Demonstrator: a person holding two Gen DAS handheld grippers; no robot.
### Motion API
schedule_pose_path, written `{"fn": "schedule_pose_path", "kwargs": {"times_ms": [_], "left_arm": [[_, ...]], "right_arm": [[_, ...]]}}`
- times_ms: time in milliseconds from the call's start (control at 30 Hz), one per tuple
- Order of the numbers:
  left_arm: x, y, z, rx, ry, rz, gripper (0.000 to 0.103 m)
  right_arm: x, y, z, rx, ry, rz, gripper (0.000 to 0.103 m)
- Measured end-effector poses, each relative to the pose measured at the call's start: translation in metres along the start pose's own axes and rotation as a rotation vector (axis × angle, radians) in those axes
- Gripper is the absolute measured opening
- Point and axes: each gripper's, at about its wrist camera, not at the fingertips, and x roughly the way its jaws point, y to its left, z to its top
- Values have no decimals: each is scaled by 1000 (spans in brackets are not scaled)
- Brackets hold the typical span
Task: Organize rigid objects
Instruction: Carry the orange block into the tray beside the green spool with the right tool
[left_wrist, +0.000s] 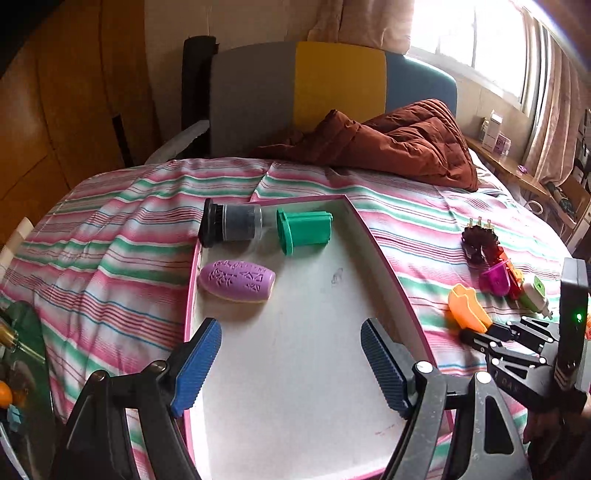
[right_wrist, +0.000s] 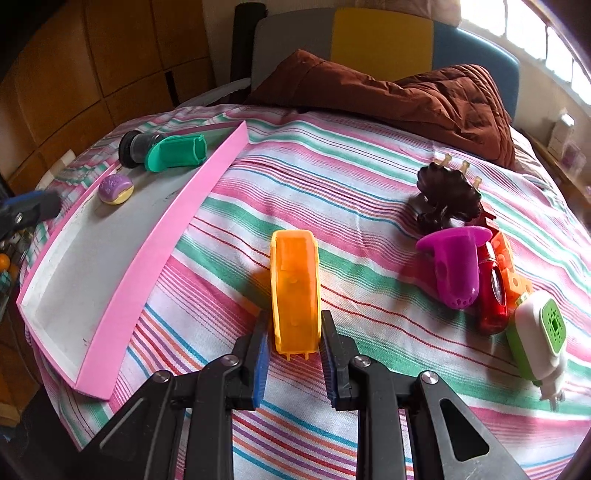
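A pink-rimmed white tray lies on the striped bed. In it are a black-capped jar, a green plastic piece and a purple oval. My left gripper is open and empty over the tray's near half. My right gripper is shut on an orange plastic piece on the bedspread, right of the tray.
A cluster lies at the right on the bed: a dark brown hair claw, a magenta piece, a red item, an orange block and a white-green plug-in device. A brown quilt lies at the headboard.
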Motion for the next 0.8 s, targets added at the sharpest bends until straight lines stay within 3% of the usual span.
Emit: {"fn": "schedule_pose_path", "kwargs": {"times_ms": [667, 800], "left_arm": [[-20, 30, -29, -35, -21, 13, 79], [-21, 36, -34, -50, -11, 9, 80]], "right_arm": [[-1, 6, 13, 151, 85, -102, 24], [-14, 12, 22, 162, 48, -93, 24]]}}
